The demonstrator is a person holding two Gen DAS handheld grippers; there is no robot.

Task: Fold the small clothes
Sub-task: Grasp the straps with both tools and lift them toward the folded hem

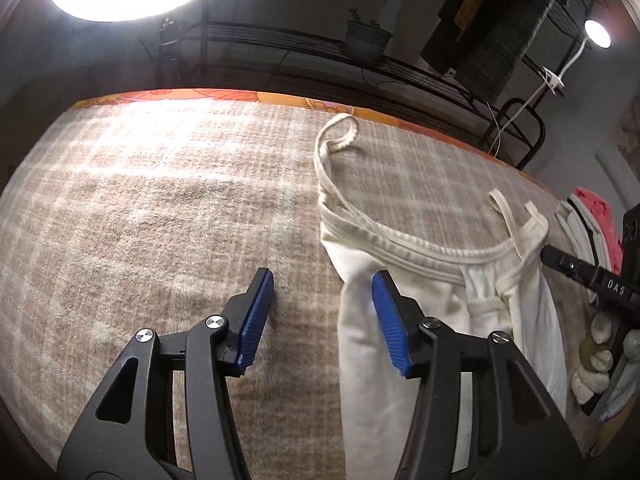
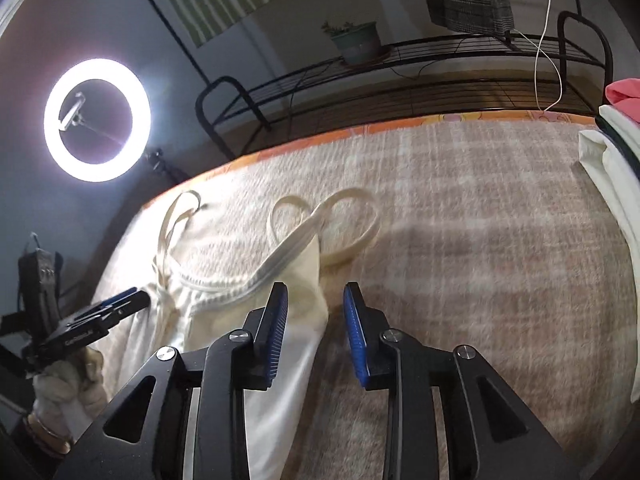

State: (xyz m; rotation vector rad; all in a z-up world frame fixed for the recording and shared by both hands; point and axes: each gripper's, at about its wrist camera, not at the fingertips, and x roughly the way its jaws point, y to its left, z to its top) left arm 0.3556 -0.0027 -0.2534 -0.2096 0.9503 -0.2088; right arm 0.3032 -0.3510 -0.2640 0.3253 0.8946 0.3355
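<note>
A cream strappy top (image 1: 436, 280) lies lengthways on the beige checked blanket (image 1: 160, 208), straps pointing to the far edge. My left gripper (image 1: 322, 294) is open over the top's left edge, with nothing between its blue pads. In the right wrist view the same top (image 2: 240, 304) lies at left and centre, its straps looped at the far end. My right gripper (image 2: 316, 308) is open over the top's right edge, empty. Each gripper shows in the other's view, the right gripper (image 1: 580, 272) at the right and the left gripper (image 2: 112, 308) at the left.
A stack of folded clothes, white with pink on top (image 2: 616, 144), sits at the blanket's right edge; it also shows in the left wrist view (image 1: 596, 220). A black wire rack (image 2: 400, 64) with a potted plant stands beyond the far edge. A ring light (image 2: 96, 120) shines at left.
</note>
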